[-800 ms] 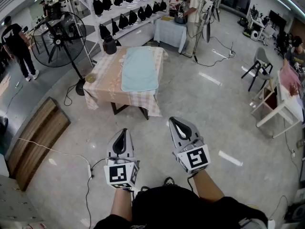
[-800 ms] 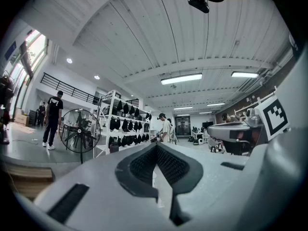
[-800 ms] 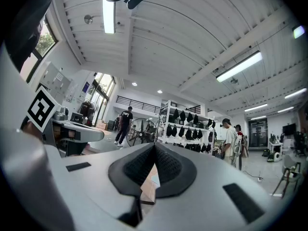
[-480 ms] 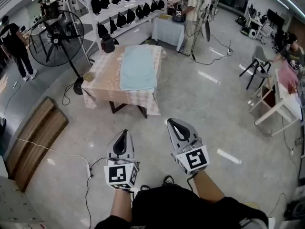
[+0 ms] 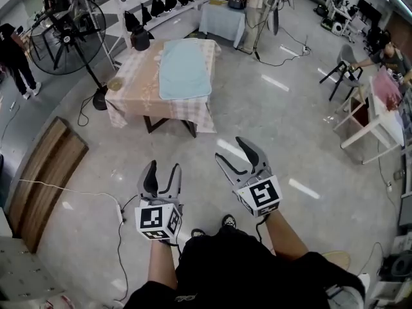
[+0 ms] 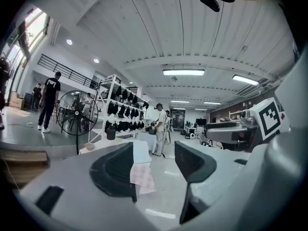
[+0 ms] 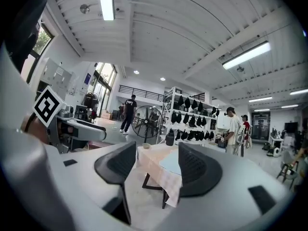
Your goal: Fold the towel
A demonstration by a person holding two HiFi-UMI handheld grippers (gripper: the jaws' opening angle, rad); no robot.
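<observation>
Opened since — left gripper (image 5: 163, 170) and right gripper (image 5: 232, 152) (both empty).

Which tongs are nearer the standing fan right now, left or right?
Left. In the head view the left tongs sit below and right of the fan; the right tongs are further right again. Both are well short of it.

Glossy grey floor (image 5: 277, 121), cables trailing across it. Upper left: black pedestal fan (image 5: 62, 26). White shelving (image 5: 168, 19) with black bags along top edge. Checked-cloth table (image 5: 132, 82) upper centre. Wooden platform (image 5: 45, 172) at left edge. White desk (image 5: 372, 131) at right. Ribbed white ceiling (image 6: 144, 28), strip lights (image 6: 183, 72).
</observation>
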